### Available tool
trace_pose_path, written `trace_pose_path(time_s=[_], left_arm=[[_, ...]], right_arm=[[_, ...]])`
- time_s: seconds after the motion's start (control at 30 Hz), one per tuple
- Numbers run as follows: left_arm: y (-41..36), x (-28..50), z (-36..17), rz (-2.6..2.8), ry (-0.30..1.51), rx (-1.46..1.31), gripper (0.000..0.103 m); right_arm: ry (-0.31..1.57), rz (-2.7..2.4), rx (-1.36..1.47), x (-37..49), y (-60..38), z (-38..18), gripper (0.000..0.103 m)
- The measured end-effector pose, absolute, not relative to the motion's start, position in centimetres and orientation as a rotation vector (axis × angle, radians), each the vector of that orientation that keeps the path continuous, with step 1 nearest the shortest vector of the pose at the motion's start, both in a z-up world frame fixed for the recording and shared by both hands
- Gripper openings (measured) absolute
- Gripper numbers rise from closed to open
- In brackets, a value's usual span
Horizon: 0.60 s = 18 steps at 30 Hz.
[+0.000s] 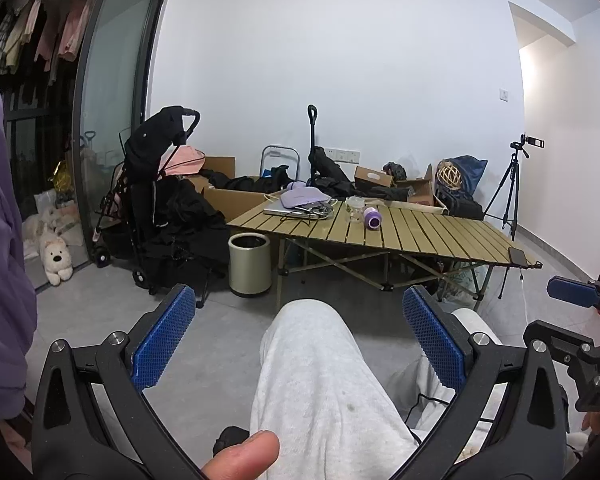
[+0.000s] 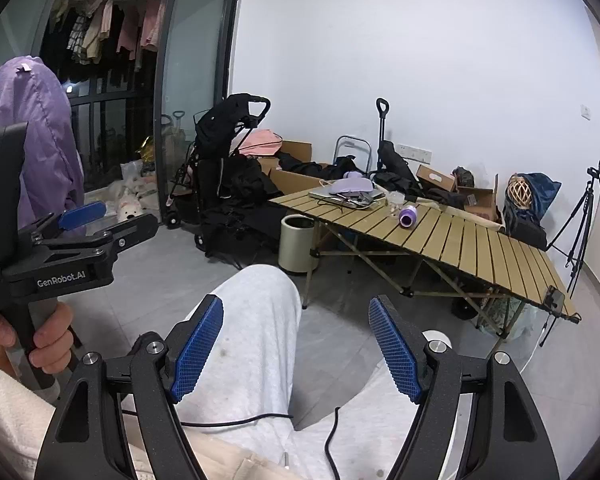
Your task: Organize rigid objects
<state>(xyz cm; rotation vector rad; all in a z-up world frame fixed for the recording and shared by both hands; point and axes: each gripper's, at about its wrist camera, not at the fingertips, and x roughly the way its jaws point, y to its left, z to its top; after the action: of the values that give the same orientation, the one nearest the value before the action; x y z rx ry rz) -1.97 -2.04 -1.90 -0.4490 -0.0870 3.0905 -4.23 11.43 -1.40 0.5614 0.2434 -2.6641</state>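
Across the room from you stands the slatted tabletop, carrying a laptop, a purple bottle lying on its side and a small glass cup beside it, while your left hand-held gripper and right hand-held gripper both gape wide, empty, over your knees.

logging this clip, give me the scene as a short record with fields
left gripper: open, empty, over the knee
right gripper: open, empty, over the lap
table: slatted folding table, some way ahead of both grippers
on table: purple bottle lying on its side, clear cup, laptop under a purple pouch
table corner: phone
beside table: bin on the floor
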Motion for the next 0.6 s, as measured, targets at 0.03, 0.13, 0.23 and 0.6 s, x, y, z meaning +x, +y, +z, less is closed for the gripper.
trace_pose_path(time_s=[0.03, 0.13, 0.23, 0.6], left_arm=[[-2.0, -1.9, -1.8, 3.091, -0.086, -0.443, 0.103], [-2.1, -2.0, -1.8, 3.093, -0.084, -0.436, 0.103], [-2.1, -2.2, -1.8, 3.094, -0.083, -0.441, 0.103], [-1.9, -1.8, -1.3, 3.083, -0.079, -0.414, 0.103]], right_arm=[[0.243, -2.666, 0.555, -4.1, 11.7, -1.5, 0.08], [0.219, -2.677, 0.547, -4.3, 12.7, -0.8, 0.08], [0.181, -2.677, 0.55, -4.4, 13.1, -0.7, 0.08], [0.162, -2.667, 0.512, -3.8, 13.0, -1.2, 0.08]])
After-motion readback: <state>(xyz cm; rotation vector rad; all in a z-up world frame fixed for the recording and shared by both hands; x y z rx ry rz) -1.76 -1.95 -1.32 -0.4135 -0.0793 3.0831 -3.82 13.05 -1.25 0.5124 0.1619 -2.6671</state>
